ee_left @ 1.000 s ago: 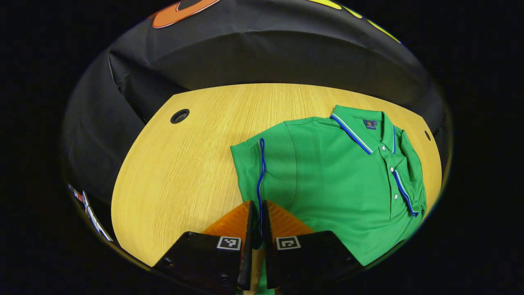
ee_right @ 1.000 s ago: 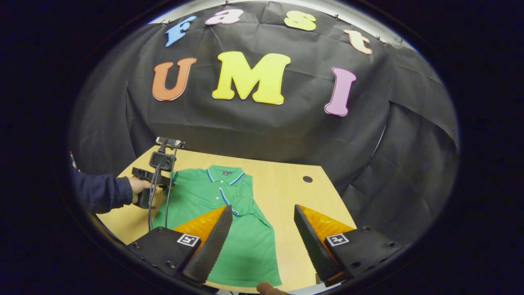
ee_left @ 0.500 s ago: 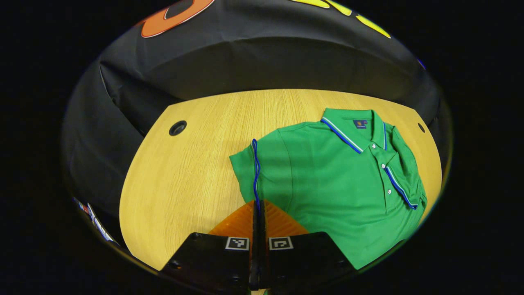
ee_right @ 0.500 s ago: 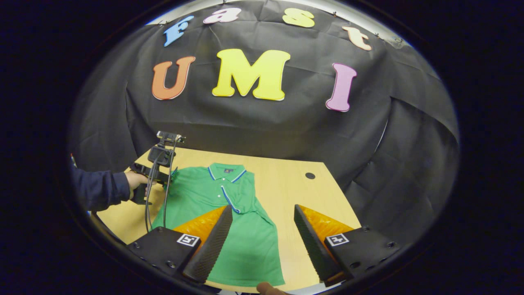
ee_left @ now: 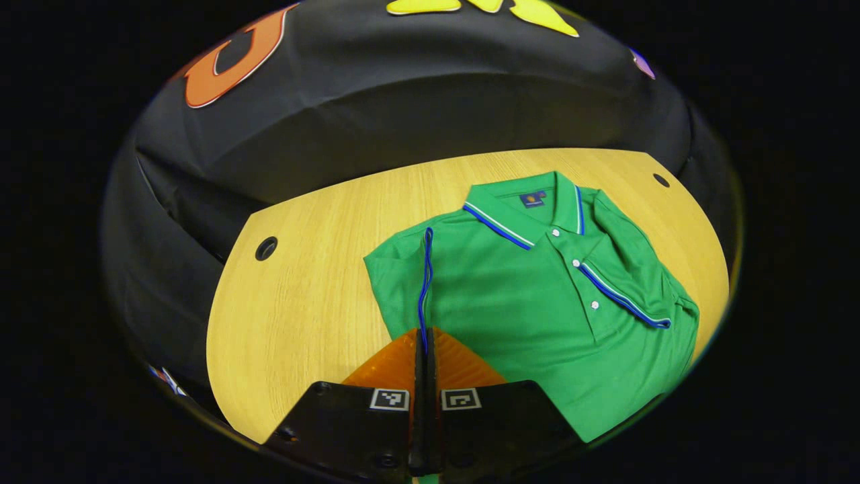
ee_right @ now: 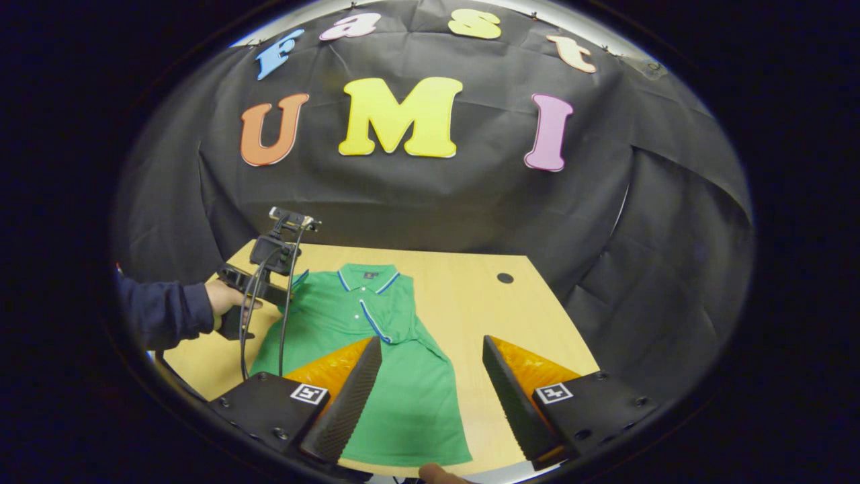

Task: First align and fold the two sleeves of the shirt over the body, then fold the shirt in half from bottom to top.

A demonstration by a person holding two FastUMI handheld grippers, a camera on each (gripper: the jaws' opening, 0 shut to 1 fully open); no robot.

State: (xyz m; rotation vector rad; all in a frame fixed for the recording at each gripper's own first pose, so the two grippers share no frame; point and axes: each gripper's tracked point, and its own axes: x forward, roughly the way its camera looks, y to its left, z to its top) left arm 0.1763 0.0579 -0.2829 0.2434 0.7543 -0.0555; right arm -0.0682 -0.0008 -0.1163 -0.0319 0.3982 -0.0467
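A green polo shirt with blue-and-white trim lies face up on the wooden table. One sleeve is folded across the chest. My left gripper is shut on the blue-edged cuff of the other sleeve, which is raised from the table along the shirt's side. In the right gripper view the shirt runs toward me, and a hand holds the left gripper at the shirt's left shoulder. My right gripper hangs open above the shirt's lower part, with nothing between its fingers.
The table has round cable holes near its far corners. Black cloth wall stands behind the table. Cables hang from the left gripper. A navy sleeve reaches in from the left. Bare wood lies to the shirt's right.
My left gripper's fingers closed fully on the cuff, then swung with it so the shirt now sits more square ahead. The right gripper stayed open and barely shifted.
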